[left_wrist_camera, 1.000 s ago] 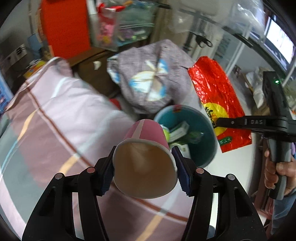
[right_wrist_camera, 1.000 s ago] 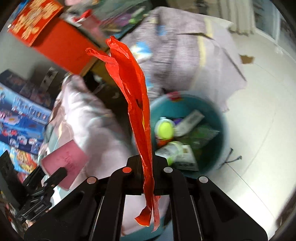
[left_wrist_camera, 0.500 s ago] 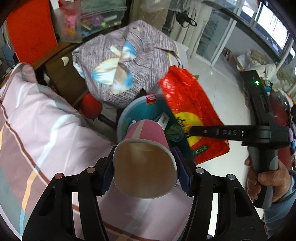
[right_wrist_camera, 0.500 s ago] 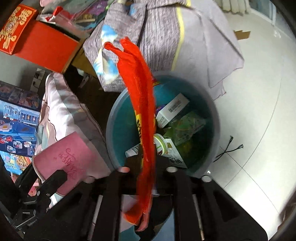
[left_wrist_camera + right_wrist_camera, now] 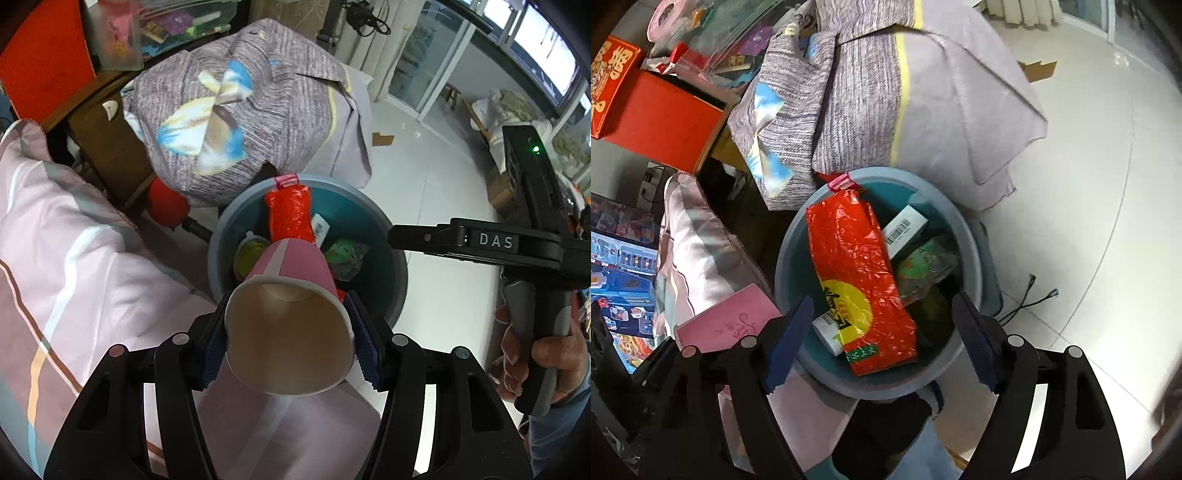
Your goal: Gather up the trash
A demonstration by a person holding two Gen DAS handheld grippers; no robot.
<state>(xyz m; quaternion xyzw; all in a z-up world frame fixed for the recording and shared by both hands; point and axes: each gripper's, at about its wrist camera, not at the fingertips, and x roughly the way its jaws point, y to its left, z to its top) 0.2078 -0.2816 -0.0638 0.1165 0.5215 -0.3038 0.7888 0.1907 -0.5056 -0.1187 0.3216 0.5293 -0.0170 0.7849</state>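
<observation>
Trash bag (image 5: 860, 280), red foil, lies inside the blue bin (image 5: 971, 251) directly ahead of my right tongs (image 5: 882, 339), whose jaws have just been opening and stand apart, nothing between them. My left tongs (image 5: 290, 347) are clamped on a pink paper cup (image 5: 288, 325), poised over the bin's near rim.
</observation>
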